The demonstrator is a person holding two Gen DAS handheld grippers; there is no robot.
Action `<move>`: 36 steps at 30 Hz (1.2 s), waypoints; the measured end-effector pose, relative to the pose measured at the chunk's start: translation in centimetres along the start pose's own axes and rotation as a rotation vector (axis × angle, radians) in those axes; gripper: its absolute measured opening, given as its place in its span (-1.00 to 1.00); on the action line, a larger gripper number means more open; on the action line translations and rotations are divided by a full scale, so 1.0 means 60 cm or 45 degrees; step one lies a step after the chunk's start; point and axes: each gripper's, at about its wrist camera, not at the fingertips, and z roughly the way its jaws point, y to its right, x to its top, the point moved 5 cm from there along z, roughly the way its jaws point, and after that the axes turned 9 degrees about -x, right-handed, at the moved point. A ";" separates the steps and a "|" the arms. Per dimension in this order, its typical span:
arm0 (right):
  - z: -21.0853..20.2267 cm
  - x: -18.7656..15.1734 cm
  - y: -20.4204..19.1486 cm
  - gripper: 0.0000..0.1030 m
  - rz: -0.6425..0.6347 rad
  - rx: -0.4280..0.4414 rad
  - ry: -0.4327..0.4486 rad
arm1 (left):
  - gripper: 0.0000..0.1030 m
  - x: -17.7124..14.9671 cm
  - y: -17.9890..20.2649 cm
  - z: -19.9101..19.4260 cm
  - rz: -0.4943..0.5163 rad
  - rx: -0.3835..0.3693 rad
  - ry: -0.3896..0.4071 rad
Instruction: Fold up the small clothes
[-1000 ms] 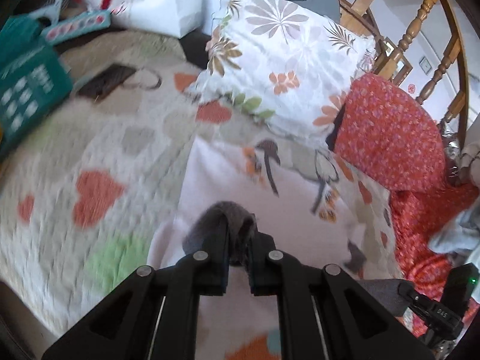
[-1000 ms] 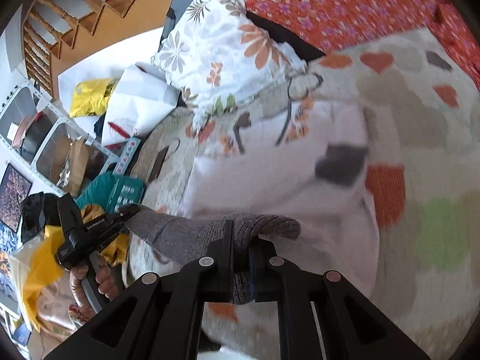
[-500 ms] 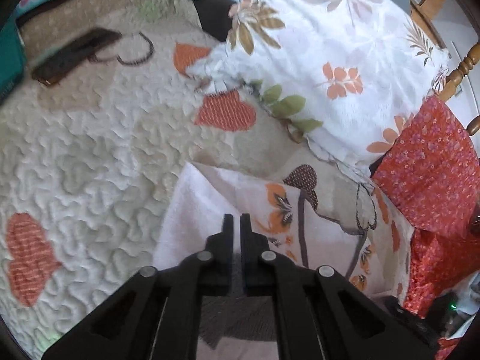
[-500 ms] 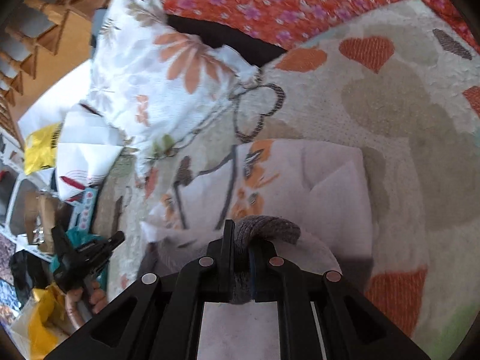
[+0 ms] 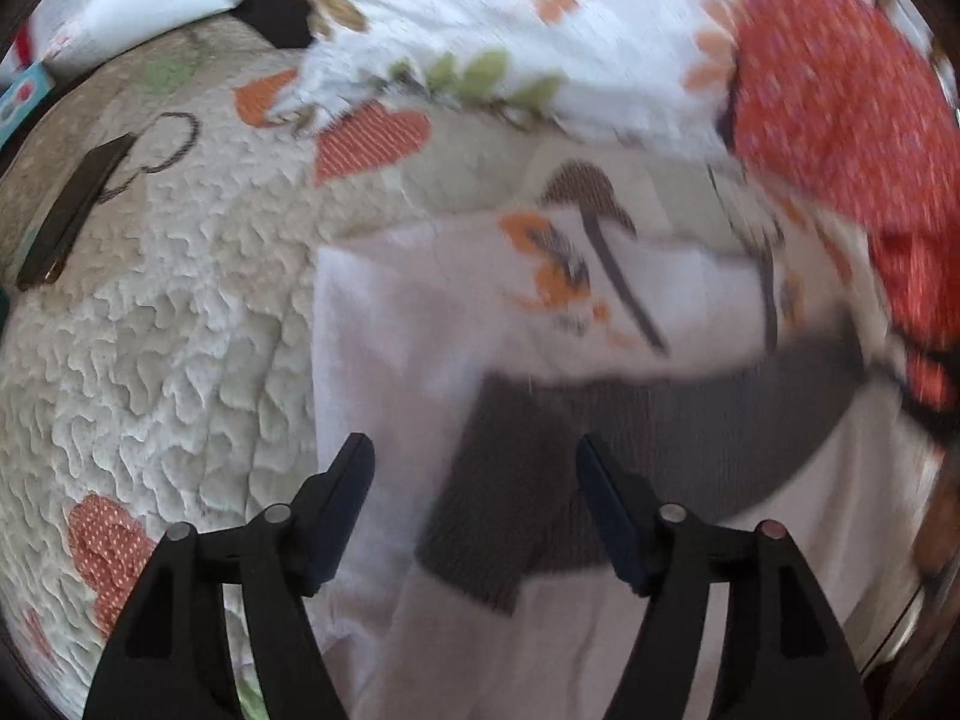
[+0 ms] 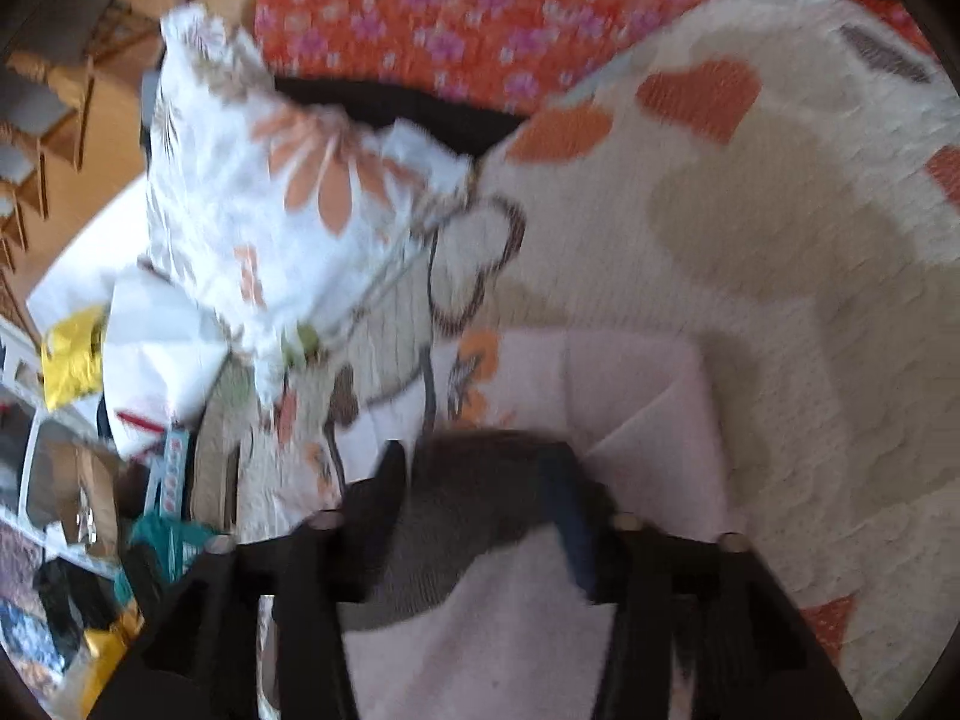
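Observation:
A grey knitted sock (image 5: 600, 450) lies flat on a white cloth (image 5: 390, 360) spread on the quilted bed cover. My left gripper (image 5: 471, 462) is open just above the sock's near end, its jaws wide apart on either side of it. In the right wrist view the sock (image 6: 474, 516) lies between the fingers of my right gripper (image 6: 480, 480), which is open over the sock's other end. The white cloth (image 6: 630, 396) shows folded edges there. Both views are blurred by motion.
A flower-print pillow (image 5: 510, 18) and a red flowered cushion (image 5: 840, 120) lie behind the cloth. A dark flat case (image 5: 72, 210) rests on the heart-patterned quilt (image 5: 150, 330) at the left. Boxes, bags and shelves (image 6: 90, 420) crowd the floor beside the bed.
Both grippers carried the sock down onto the white cloth, then opened and let it go. The sock now lies flat across the cloth.

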 end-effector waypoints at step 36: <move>-0.010 -0.065 -0.077 0.10 -0.445 -0.268 0.088 | 0.21 0.041 -0.072 -0.057 -0.245 0.267 0.247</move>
